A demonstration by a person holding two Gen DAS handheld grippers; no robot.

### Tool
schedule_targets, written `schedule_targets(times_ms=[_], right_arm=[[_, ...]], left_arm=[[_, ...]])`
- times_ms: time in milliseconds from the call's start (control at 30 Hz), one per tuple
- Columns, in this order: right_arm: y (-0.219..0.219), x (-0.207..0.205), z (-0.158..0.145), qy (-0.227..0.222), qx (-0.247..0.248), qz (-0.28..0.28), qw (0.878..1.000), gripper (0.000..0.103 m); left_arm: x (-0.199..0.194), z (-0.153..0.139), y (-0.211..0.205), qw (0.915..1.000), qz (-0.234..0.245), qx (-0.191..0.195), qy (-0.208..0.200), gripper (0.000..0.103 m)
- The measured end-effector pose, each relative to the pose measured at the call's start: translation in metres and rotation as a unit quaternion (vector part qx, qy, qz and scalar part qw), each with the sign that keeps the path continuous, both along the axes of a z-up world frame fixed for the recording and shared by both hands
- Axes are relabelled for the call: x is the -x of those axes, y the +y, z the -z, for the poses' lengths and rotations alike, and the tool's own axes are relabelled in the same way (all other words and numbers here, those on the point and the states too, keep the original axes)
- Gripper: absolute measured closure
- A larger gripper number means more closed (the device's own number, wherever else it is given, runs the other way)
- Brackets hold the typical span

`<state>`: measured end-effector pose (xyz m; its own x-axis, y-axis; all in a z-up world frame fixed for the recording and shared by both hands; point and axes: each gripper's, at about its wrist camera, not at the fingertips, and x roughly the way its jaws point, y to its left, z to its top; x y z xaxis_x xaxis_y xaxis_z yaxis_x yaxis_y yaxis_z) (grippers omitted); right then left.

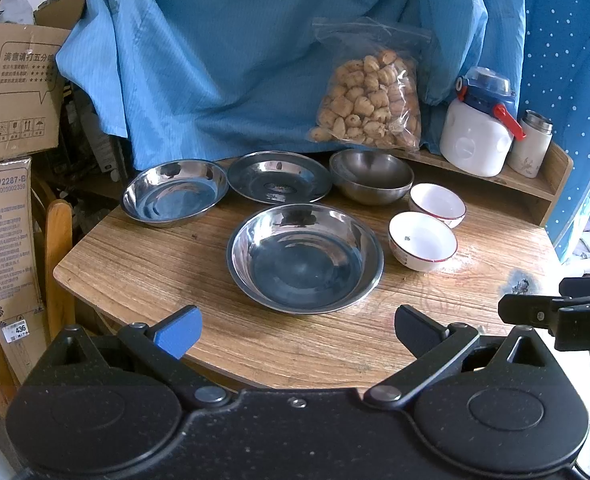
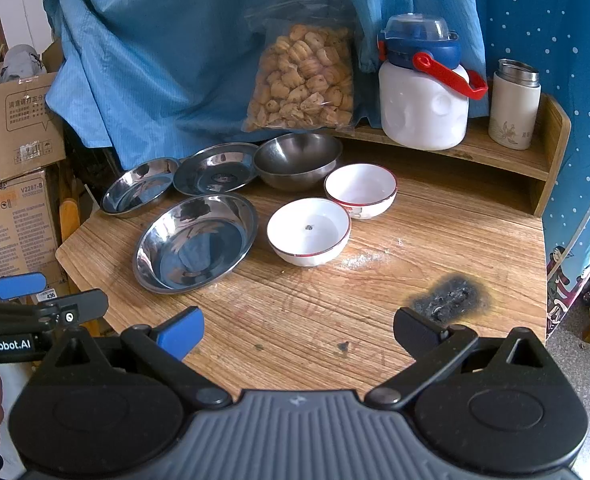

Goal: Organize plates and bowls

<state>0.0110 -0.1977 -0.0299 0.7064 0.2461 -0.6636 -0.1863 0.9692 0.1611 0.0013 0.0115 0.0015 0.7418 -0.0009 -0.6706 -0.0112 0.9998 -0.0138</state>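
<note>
both grippers hover over the near edge of the wooden table [image 1: 143, 264], holding nothing. left gripper [image 1: 299, 332] has its jaws spread wide, empty, lined up with the big steel plate [image 1: 305, 258] just ahead of it. right gripper [image 2: 299, 332] is also wide open and empty, over bare wood next to a black scorch mark [image 2: 451, 296].

dishes sit in a loose cluster toward the back: two more steel plates, the left plate [image 1: 175, 192] and the middle plate [image 1: 279, 177], side by side with rims touching or nearly so, hard to tell. steel bowl [image 1: 371, 176] sits right of them. two white bowls with red rims stand further right: near white bowl [image 2: 309, 232] just beside the big steel plate, far white bowl [image 2: 361, 190] close behind it, by the steel bowl.

behind, on a low shelf [image 2: 507, 160]: bag of snacks [image 2: 303, 80], white jug [image 2: 423, 100], small flask [image 2: 515, 104]. blue cloth [image 1: 223, 60] hangs behind it all.
</note>
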Motion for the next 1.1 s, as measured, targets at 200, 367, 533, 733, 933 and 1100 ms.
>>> schedule_targets(times_ms=[200,367,533,733,933,1100], right_arm=[[-0.0003,-0.0005,-0.0005,0.000,0.000,0.000,1.000,0.000],[-0.0005,-0.0012,-0.0002,0.001,0.000,0.001,1.000,0.000],[-0.0007,-0.0018,-0.0001,0.001,0.000,0.000,1.000,0.000],[-0.0009,-0.0027,-0.0002,0.001,0.000,0.000,1.000,0.000],[-0.0006,-0.0038,-0.0008,0.003,0.000,0.000,1.000,0.000],[-0.0036,-0.0045,0.0025,0.003,-0.002,-0.001,1.000,0.000]], left_arm=[[0.0002,0.0000,0.0016,1.0000,0.000,0.002,0.000,0.001],[-0.0007,0.0002,0.0027,1.0000,0.001,0.002,0.000,0.001],[0.0005,0.0012,0.0004,1.0000,0.001,0.002,-0.001,0.001],[-0.0028,0.0046,-0.0031,1.0000,0.001,0.000,0.000,0.001],[-0.0025,0.0051,-0.0026,1.0000,0.002,0.001,0.000,0.001],[-0.0058,0.0072,-0.0065,1.0000,0.000,0.001,0.003,0.001]])
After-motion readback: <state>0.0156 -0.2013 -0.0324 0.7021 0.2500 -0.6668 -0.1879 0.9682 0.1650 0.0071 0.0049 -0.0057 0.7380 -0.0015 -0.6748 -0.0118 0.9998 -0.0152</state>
